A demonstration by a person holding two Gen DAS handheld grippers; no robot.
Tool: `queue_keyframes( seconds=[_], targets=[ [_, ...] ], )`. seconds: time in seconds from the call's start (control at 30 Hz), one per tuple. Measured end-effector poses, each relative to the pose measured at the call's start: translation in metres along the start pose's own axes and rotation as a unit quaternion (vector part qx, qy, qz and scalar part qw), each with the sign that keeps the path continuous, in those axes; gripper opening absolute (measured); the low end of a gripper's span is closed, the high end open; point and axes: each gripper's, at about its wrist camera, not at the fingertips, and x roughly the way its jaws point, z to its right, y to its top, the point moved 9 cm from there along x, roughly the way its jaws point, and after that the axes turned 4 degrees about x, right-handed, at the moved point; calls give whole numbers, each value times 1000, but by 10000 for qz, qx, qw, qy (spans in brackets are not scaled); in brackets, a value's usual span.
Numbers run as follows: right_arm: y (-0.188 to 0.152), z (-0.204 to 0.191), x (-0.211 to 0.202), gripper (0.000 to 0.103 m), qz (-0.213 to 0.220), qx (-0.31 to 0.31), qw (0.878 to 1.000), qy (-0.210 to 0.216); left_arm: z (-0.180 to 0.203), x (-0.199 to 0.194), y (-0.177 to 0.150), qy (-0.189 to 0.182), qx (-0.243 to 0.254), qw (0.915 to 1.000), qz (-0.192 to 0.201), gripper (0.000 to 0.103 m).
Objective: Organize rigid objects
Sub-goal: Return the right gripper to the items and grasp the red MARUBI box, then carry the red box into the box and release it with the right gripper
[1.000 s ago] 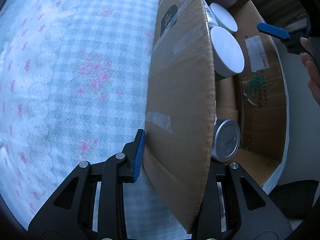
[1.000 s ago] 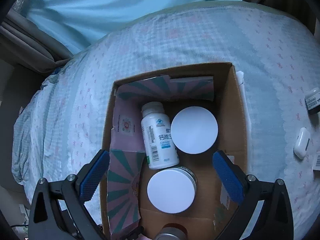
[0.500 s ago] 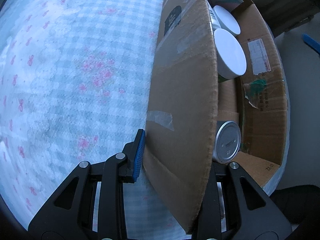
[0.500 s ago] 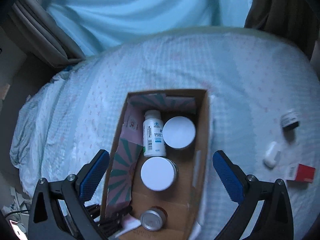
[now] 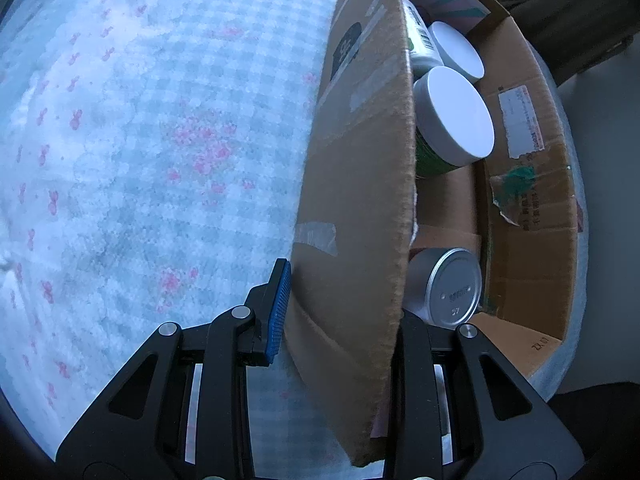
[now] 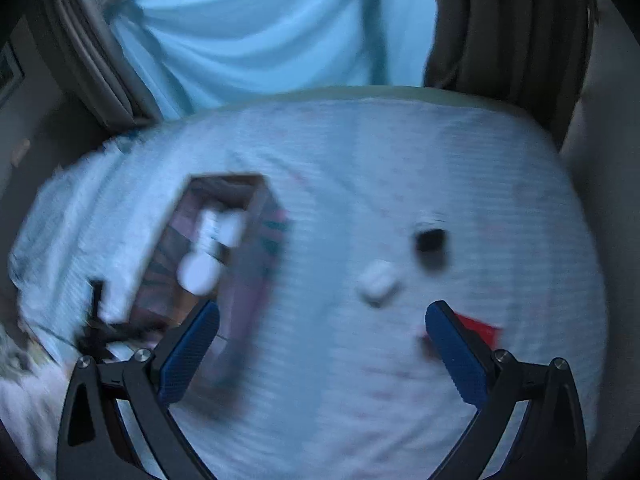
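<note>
Checked bedspread (image 5: 160, 160) under cardboard box (image 5: 352, 200)

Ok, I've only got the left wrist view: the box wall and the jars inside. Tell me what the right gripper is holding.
Observer: Nothing. The right gripper is open and empty above the bedspread, with the cardboard box off to its left.
Operator: List what's loose out there.
Observer: Three things lie on the bedspread: a small white case, a small dark container beyond it, and a red box. The picture is blurred, so I can't give finer detail.
Operator: Say which is nearest the fingers.
Observer: The red box. The gripper's right finger partly covers it in this view.
</note>
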Motion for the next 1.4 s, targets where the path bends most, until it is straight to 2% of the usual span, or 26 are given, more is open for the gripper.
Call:
queue_keyframes(
  seconds=[0.1,0.2,0.4,0.6,0.87,0.93,1.03,1.17,1.4],
  targets=[
    [-15,33,10,103,-132,-391,9989,-234,5,1,-3,19,-77,10000,38,24],
    [-34,65,35,103,-450,-999,9935,-297,8,1,-5,74,-150,9998,69,24],
    [-62,109,89,103,-1120,-2013,9728,-250,7,0,-7,75,-287,9995,125,24],
    [-70,129,130,98,-1535,-2660,9514,-225,0,0,-8,67,-432,9988,204,24],
    [-86,130,166,72,-2016,-3584,9112,-239,1,0,-8,209,-405,9988,174,24],
    [-89,129,172,57,-2095,-3690,9053,-211,1,1,-7,203,-437,9987,175,24],
    [-90,127,178,48,-2158,-3740,9019,-160,2,4,-6,188,-482,9985,174,24],
    [-94,122,181,44,-2197,-3939,8925,-117,2,4,-5,183,-480,9985,167,24],
    [-92,120,176,41,-2281,-3744,8987,-78,3,7,-5,187,-455,9987,146,24]
  ],
)
